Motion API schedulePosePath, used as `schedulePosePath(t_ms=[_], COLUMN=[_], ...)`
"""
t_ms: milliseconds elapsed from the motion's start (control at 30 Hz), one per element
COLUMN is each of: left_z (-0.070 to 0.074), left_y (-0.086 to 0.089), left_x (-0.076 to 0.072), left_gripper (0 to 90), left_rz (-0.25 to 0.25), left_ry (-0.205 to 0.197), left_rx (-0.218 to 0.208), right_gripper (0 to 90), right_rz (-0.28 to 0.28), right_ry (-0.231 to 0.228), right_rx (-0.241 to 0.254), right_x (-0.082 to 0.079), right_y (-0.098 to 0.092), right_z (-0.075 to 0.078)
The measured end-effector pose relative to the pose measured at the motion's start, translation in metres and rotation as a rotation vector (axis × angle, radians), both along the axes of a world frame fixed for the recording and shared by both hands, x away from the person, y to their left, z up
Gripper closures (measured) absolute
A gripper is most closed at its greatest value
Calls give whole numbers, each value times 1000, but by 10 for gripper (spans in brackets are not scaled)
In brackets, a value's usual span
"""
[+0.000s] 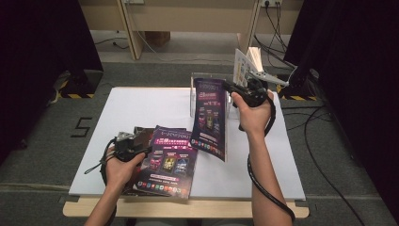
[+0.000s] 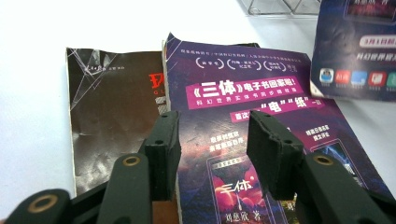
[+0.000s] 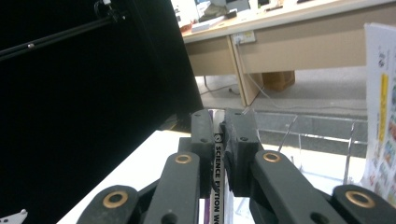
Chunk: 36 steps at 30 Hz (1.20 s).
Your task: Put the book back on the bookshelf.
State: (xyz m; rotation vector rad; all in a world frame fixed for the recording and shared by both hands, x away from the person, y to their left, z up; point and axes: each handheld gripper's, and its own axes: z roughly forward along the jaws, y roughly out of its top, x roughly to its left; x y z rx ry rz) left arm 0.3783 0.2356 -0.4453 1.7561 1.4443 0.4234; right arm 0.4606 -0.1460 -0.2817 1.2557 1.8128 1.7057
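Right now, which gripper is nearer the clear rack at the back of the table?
Right. The right gripper, shut on a purple magazine, is up beside the clear rack. The left gripper is at the near edge over the stacked magazines, well away.

Lab or office room rigged for recording. White board [image 1: 141, 108] as tabletop on wooden bench, standing on grey carpet [image 1: 42, 136]. Black curtains [image 1: 42, 37] at both sides. Floor marked with taped "5" [image 1: 81, 127]; hazard-striped stand feet [image 1: 75, 89]; cables [image 1: 324, 155] trailing across floor. Wooden desks [image 1: 188, 19] behind, wall sockets [image 1: 269, 3] with plugs. Clear acrylic rack [image 1: 200, 87] on tabletop, magazines [image 1: 169, 162] lying nearby.
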Motion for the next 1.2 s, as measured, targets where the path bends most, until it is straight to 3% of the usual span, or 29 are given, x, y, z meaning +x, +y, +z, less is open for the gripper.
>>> schedulePosePath(t_ms=[433,1200], left_z=[0,-2], left_y=[0,0], left_x=[0,0], left_gripper=[535,536], left_rz=[1,-2], left_ry=[1,5], left_rx=[-3,-5], right_gripper=[838,838], right_rz=[-38,-96], right_ry=[-71,-111], right_rx=[-4,-16], right_x=[-2,1], right_y=[-4,-13], right_z=[8,20])
